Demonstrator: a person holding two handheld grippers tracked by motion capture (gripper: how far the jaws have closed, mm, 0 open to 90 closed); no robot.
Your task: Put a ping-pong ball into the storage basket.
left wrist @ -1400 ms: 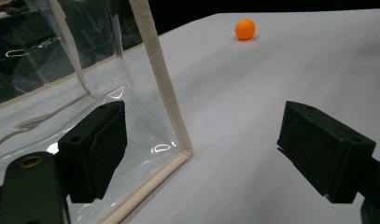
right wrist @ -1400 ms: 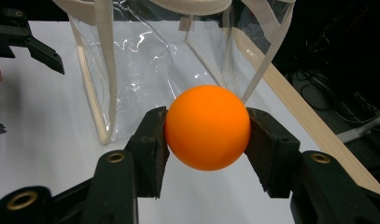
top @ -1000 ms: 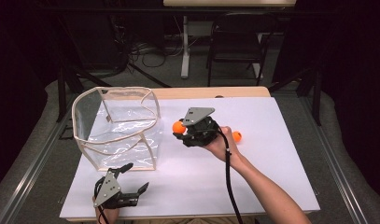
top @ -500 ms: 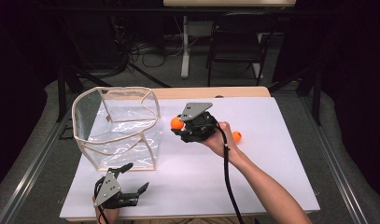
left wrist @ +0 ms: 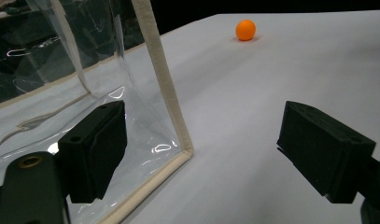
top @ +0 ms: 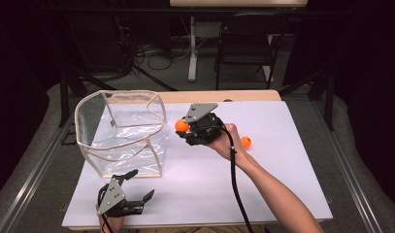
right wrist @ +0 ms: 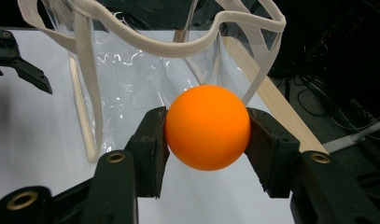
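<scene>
Right gripper [top: 184, 127] raised, apparently level, orange ball [right wrist: 207, 126] clamped.

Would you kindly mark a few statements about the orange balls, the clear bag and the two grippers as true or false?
1. The right gripper holds an orange ball. True.
2. The left gripper is shut on the clear bag. False: its fingers stand open, the bag's corner between them.
3. A second orange ball lies on the table. True.
4. The bag lies flat. False: it stands open at the top.
</scene>
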